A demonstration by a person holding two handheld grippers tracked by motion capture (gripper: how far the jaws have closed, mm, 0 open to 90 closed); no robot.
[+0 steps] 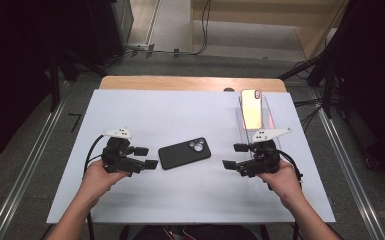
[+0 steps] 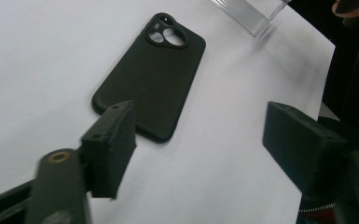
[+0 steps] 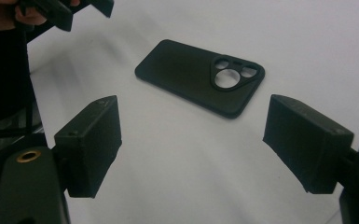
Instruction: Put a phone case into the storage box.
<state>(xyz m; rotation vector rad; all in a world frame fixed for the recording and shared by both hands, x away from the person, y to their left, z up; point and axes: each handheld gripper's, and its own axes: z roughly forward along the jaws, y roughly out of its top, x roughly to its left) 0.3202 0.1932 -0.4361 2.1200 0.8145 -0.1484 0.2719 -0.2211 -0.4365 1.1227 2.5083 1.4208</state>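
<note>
Two grippers flank the black phone case [image 1: 185, 153], which lies flat mid-table with its long axis running between them, camera cutout toward the right gripper [image 1: 232, 156]. The left gripper [image 1: 146, 157] sits nearer, just beside the case's plain end; both have jaws spread wide, holding nothing. Underneath is a white tabletop [image 1: 180, 110], with a phone [image 1: 251, 108] on a clear stand at the far right and dark floor around.

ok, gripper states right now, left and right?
Left gripper: open, empty, beside the phone case.
Right gripper: open, empty.
</note>
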